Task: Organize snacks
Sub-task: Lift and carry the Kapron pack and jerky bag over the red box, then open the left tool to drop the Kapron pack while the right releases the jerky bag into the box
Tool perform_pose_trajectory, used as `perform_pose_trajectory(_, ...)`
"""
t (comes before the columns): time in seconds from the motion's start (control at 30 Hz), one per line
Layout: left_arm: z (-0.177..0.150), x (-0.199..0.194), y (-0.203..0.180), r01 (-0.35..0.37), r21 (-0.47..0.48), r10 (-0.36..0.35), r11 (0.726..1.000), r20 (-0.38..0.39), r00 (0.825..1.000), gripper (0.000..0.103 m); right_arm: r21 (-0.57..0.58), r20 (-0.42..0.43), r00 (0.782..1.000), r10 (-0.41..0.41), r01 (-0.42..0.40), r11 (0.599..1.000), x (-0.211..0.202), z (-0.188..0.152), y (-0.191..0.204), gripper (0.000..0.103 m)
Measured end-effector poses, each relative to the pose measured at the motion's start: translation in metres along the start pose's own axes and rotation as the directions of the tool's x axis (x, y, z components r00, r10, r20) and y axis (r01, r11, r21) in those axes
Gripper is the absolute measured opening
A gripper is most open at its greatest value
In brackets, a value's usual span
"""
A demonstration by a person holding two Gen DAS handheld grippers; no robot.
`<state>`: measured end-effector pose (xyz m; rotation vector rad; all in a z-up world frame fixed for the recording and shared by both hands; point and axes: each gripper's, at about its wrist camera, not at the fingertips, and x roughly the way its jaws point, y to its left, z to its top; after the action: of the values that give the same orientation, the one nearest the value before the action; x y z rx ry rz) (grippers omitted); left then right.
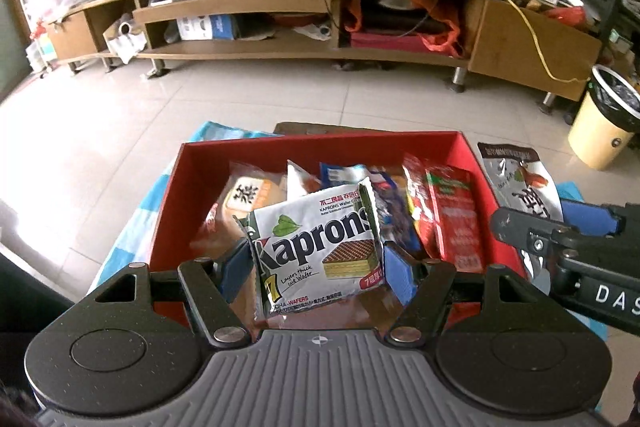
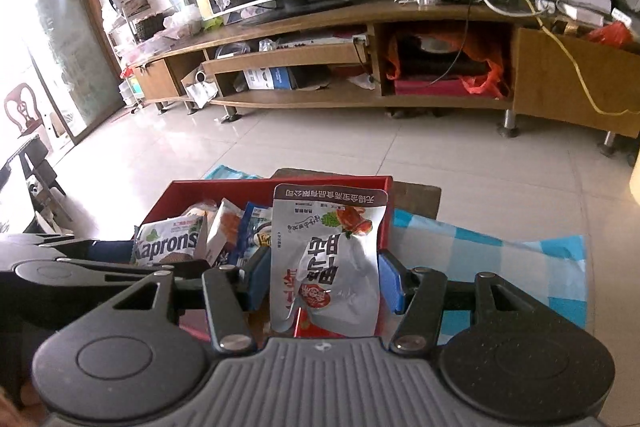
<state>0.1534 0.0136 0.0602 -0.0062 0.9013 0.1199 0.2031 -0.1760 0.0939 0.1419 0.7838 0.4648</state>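
Observation:
My left gripper (image 1: 316,269) is shut on a white Kaprons wafer packet (image 1: 316,247) and holds it upright over the near part of the red box (image 1: 188,187). The box holds several snack packets, among them a red packet (image 1: 456,219) at its right side. My right gripper (image 2: 320,281) is shut on a silver snack pouch (image 2: 328,259) with Chinese print, held upright above the box's right edge (image 2: 386,219). The pouch (image 1: 520,179) and the right gripper (image 1: 560,231) also show in the left wrist view. The Kaprons packet (image 2: 168,243) shows in the right wrist view.
The box rests on a blue-and-white checked cloth (image 2: 500,267) on a low table. Beyond is tiled floor (image 1: 280,99), a long wooden TV cabinet (image 1: 304,47) with a TV, and a yellow waste bin (image 1: 600,123) at the right.

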Motion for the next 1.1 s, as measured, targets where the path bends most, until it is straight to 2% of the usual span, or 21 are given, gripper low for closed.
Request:
perform_pose_trajectory(0.3, 0.006, 0.031, 0.007, -0.032, -0.008, 0.032, 0.999, -0.044, 0.999, 0.076, -0.004, -0.044, 0.999, 0.019, -0.019, 1.0, 0.039, 0.009, 0.005, 0.055)
perform_pose_trajectory(0.7, 0.008, 0.039, 0.014, -0.057, -0.024, 0.055, 0.998, -0.057, 0.997, 0.079, 0.009, -0.07, 0.997, 0.024, -0.023, 1.0, 0.056, 0.009, 0.01, 0.056)
perform_pose_trajectory(0.83, 0.01, 0.039, 0.015, -0.064, -0.027, 0.062, 0.998, -0.055, 0.997, 0.087, 0.014, -0.069, 0.997, 0.023, -0.022, 1.0, 0.057, 0.01, 0.009, 0.058)
perform_pose_trajectory(0.93, 0.011, 0.036, 0.018, -0.076, -0.032, 0.075, 0.997, -0.044, 0.996, 0.089, 0.018, -0.065, 0.998, 0.025, -0.024, 1.0, 0.054, 0.01, 0.009, 0.067)
perform_pose_trajectory(1.1, 0.011, 0.031, 0.022, -0.084, -0.04, 0.083, 0.996, -0.03, 0.996, 0.093, 0.012, -0.063, 0.998, 0.029, -0.028, 1.0, 0.052, 0.008, 0.012, 0.067)
